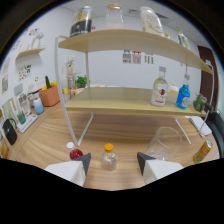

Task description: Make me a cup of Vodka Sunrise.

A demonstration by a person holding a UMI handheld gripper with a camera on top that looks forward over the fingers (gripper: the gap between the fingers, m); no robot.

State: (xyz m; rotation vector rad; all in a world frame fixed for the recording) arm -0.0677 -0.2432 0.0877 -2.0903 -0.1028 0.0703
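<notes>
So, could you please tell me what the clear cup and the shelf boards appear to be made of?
The clear cup, just beyond the open claw, looks like thin transparent plastic or glass: the tabletop shows through it. The shelf boards look like pale matte wood or laminate on a white, probably metal, frame.

A single wide-angle camera riding on the gripper [113, 162] looks forward along its two fingers from low over the wooden table [120, 132], facing a two-tier shelf [130, 97] a short way beyond and the white wall [110, 67] far behind it.
</notes>
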